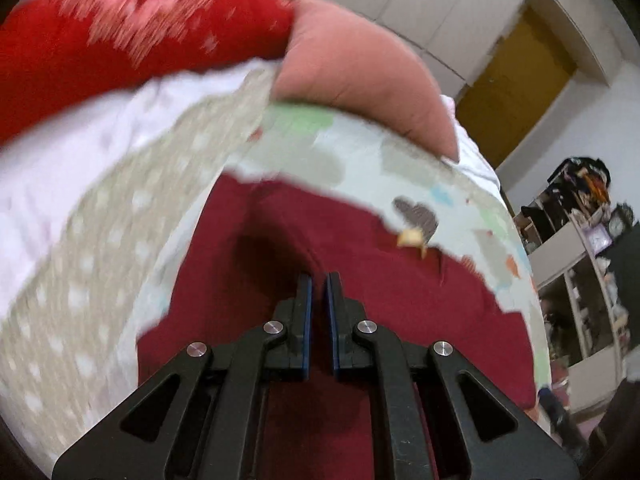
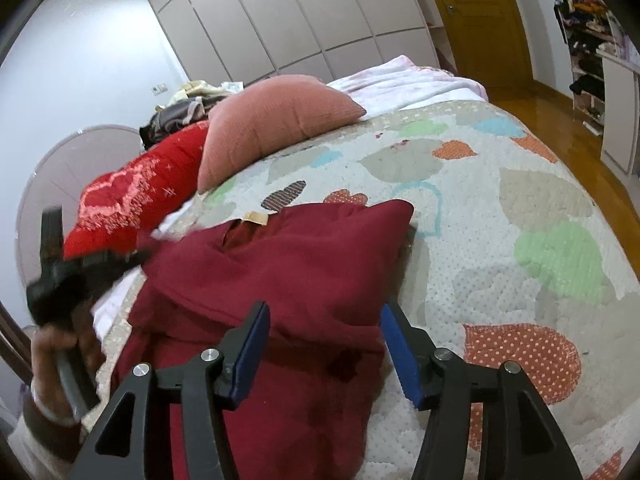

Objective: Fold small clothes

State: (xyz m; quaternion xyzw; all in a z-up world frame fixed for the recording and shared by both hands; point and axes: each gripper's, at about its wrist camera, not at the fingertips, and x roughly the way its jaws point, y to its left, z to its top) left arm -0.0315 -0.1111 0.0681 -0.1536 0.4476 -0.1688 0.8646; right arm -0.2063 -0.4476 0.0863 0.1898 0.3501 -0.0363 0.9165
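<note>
A dark red garment (image 1: pixel 360 280) (image 2: pixel 300 260) lies crumpled on the patchwork quilt (image 2: pixel 520 200), with a tan label (image 2: pixel 254 216) at its far edge. My left gripper (image 1: pixel 318 284) is shut, its pads nearly touching, and a crease in the cloth runs to its tips. In the right wrist view, the left gripper (image 2: pixel 136 258) meets the garment's drawn-out left corner, held by a hand (image 2: pixel 60 344). My right gripper (image 2: pixel 324 344) stands open over the garment's near part, with its blue pads (image 2: pixel 252 352) apart and cloth lying between them, unpinched.
A pink pillow (image 2: pixel 272 120) and a red patterned pillow (image 2: pixel 140 196) lie at the bed's far left, with a pile of clothes (image 2: pixel 188 108) behind them. White wardrobes (image 2: pixel 280 20), a yellow door (image 2: pixel 480 12) and cluttered shelves (image 2: pixel 588 40) stand beyond the wooden floor (image 2: pixel 560 120).
</note>
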